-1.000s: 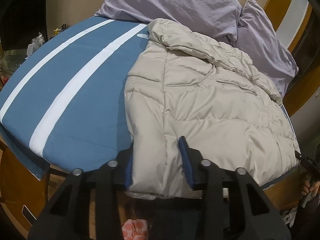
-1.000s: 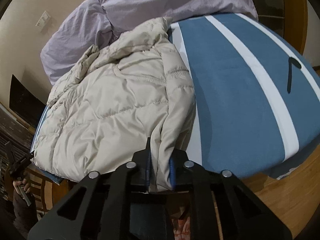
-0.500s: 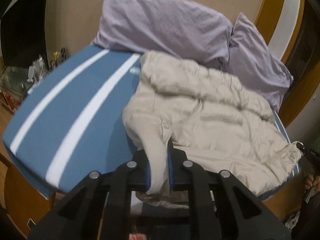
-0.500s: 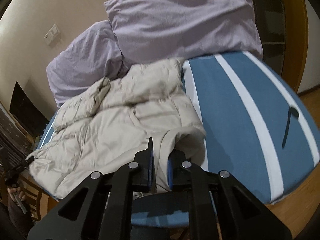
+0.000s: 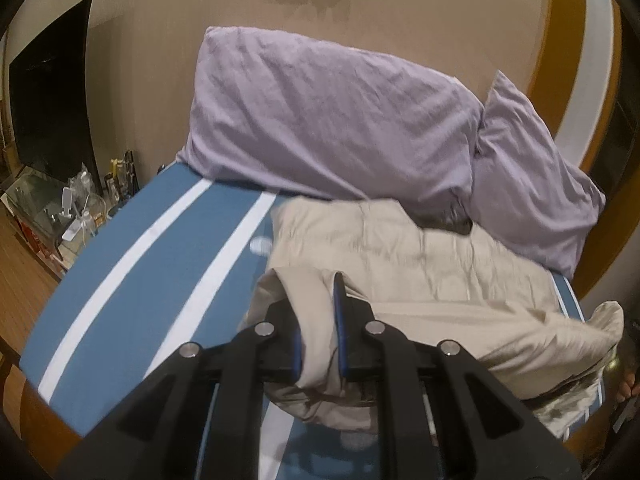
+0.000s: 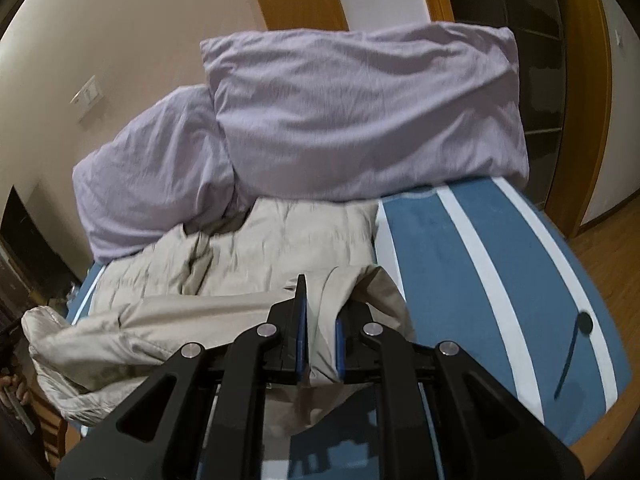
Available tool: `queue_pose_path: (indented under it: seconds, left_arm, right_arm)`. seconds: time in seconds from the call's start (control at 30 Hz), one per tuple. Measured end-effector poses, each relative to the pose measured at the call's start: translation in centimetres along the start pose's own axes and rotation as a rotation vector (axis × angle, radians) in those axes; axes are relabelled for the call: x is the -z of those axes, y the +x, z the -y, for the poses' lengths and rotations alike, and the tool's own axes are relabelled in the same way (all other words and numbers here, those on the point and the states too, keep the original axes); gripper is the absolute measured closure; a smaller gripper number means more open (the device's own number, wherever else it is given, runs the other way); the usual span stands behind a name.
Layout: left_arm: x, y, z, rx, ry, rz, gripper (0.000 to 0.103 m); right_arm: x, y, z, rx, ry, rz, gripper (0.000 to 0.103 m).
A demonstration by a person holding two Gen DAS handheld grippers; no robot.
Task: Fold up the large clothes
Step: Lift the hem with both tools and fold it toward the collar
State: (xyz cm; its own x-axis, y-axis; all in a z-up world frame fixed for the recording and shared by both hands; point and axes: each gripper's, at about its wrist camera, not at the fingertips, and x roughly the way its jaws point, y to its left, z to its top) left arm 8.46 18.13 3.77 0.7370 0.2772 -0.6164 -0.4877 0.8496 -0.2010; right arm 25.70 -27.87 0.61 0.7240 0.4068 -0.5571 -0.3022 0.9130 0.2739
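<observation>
Beige jacket pinched in both grippers' jaws.

My left gripper is closed on a fold of the jacket, blue-lined fingers pressing the fabric from both sides. My right gripper is likewise clamped on a fold of the same jacket's hem, fingers nearly parallel. Both grippers point forward, held level, lifted above the bed.
</observation>
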Motion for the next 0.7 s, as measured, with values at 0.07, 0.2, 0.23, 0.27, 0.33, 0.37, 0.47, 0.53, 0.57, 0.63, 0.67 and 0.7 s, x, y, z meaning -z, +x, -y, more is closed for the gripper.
queue_pose_path:
  seconds: [0.07,0.2,0.23,0.27,0.33,0.37,0.47,0.53,0.57,0.63,0.67,0.7]
  left_arm:
    - [-1.1,0.9,0.3,-0.004,-0.004,0.007,0.090]
    - [-3.8,3.1,1.0,-0.020,-0.011,0.019,0.090]
    - [-4.7,3.8,1.1,-0.024,-0.013,0.023,0.090]
    - [-5.3,4.4,1.3,-0.027,-0.012,0.027,0.090]
    - [-6.4,5.6,1.5,-0.036,-0.013,0.028,0.090]
    - [-7.1,6.4,1.7,-0.042,-0.014,0.027,0.090]
    - [-8.9,8.8,2.1,-0.055,-0.019,0.024,0.090]
    - [-9.8,10.4,2.3,-0.064,-0.016,0.025,0.090]
    - [-10.1,11.0,2.4,-0.068,-0.012,0.026,0.090]
    - [-10.8,12.5,2.7,-0.075,-0.008,0.028,0.090]
    - [-11.2,13.5,2.8,-0.082,-0.004,0.029,0.090]
    - [-11.4,14.3,2.9,-0.088,-0.001,0.028,0.090]
  right_arm:
    - [-1.2,0.8,-0.3,0.002,0.004,0.010,0.092]
    - [-3.9,3.1,-1.0,0.006,0.016,0.037,0.092]
    - [-4.5,3.6,-1.2,0.010,0.015,0.045,0.092]
    - [-5.3,4.4,-1.4,0.018,0.011,0.057,0.092]
    - [-6.5,5.6,-1.7,0.032,0.011,0.070,0.092]
    - [-6.9,6.1,-1.8,0.037,0.012,0.072,0.092]
    - [-8.5,8.5,-1.9,0.055,0.022,0.070,0.092]
    - [-9.4,10.4,-1.9,0.070,0.026,0.066,0.092]
    - [-9.6,10.9,-1.8,0.073,0.026,0.067,0.091]
    - [-10.2,12.8,-1.7,0.088,0.035,0.066,0.091]
    - [-10.3,13.4,-1.8,0.093,0.039,0.065,0.091]
    - [-10.4,14.2,-1.7,0.099,0.046,0.061,0.091]
